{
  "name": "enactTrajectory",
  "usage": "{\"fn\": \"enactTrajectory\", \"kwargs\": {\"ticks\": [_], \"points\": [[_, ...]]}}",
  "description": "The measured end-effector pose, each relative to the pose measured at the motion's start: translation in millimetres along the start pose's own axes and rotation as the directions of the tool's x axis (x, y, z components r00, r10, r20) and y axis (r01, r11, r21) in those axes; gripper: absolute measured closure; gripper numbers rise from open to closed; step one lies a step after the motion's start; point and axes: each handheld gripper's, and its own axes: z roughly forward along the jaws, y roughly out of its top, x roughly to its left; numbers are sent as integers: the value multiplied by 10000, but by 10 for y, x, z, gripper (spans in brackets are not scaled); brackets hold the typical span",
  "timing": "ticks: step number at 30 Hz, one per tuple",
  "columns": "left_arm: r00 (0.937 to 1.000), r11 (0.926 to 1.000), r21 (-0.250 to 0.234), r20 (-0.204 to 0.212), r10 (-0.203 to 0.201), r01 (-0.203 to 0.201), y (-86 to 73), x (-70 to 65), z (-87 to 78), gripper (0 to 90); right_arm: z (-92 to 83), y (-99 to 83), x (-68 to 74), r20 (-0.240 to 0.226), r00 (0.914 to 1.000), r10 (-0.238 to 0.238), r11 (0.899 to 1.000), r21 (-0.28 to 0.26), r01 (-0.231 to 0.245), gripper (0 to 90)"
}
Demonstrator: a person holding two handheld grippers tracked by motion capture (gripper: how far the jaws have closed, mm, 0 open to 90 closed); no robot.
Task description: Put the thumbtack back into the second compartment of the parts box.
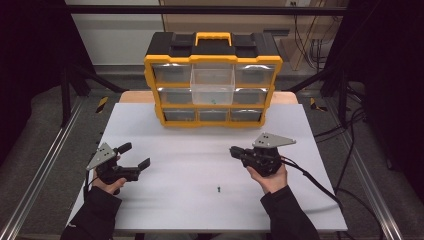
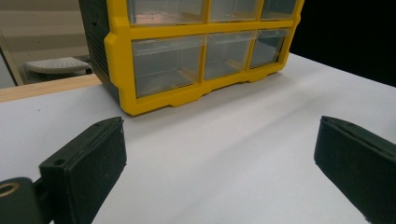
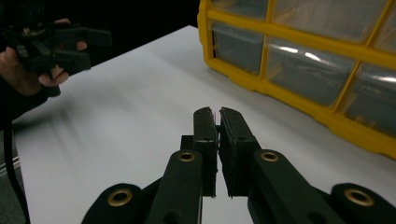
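Note:
A yellow and black organiser (image 1: 213,62) with clear drawers stands at the back of the white table (image 1: 165,200). Its centre drawer (image 1: 213,82) is pulled out, and a small green item (image 1: 213,100) lies in it. Another small green piece (image 1: 218,189) rests on the table near the front. My right gripper (image 1: 233,150) hovers above the table right of centre, shut, with its pads (image 3: 207,126) pressed together; I see nothing between them. My left gripper (image 1: 136,155) is at the front left, open and empty, and it points toward the organiser (image 2: 196,56).
Metal frame rails run along both sides of the table. Cables lie on the floor at the right (image 1: 350,145). The right gripper's cable (image 1: 315,180) trails across the table's right front. In the right gripper view the other hand and its gripper (image 3: 70,46) appear at the upper left.

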Motion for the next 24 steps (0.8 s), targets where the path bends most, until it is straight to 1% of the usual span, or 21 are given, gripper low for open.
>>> {"fn": "enactTrajectory", "kwargs": {"ticks": [7, 10, 15, 20, 24], "points": [[10000, 10000, -29, -6, -44, 44, -1, 3, -1, 20, -65, 358, -17, -9, 9998, -177, 9983, -556, 177, 855], [10000, 10000, -41, -10, -18, 18, 1, 5, -3, 20, -115, 524, -29, 80, 9996, -267, 9967, -771, 272, 855], [10000, 10000, -25, -12, -39, 39, -1, 3, -1, 20, -198, 789, -25, 190, 9987, -466, 9923, -1144, 484, 855], [10000, 10000, -43, -18, -32, 32, 0, 8, -3, 19, -257, 1037, -40, 255, 9984, -511, 9867, -1533, 544, 855], [10000, 10000, -55, -26, -19, 19, 3, 9, -7, 20, -270, 1206, -38, 356, 9971, -667, 9838, -1640, 717, 855]]}}
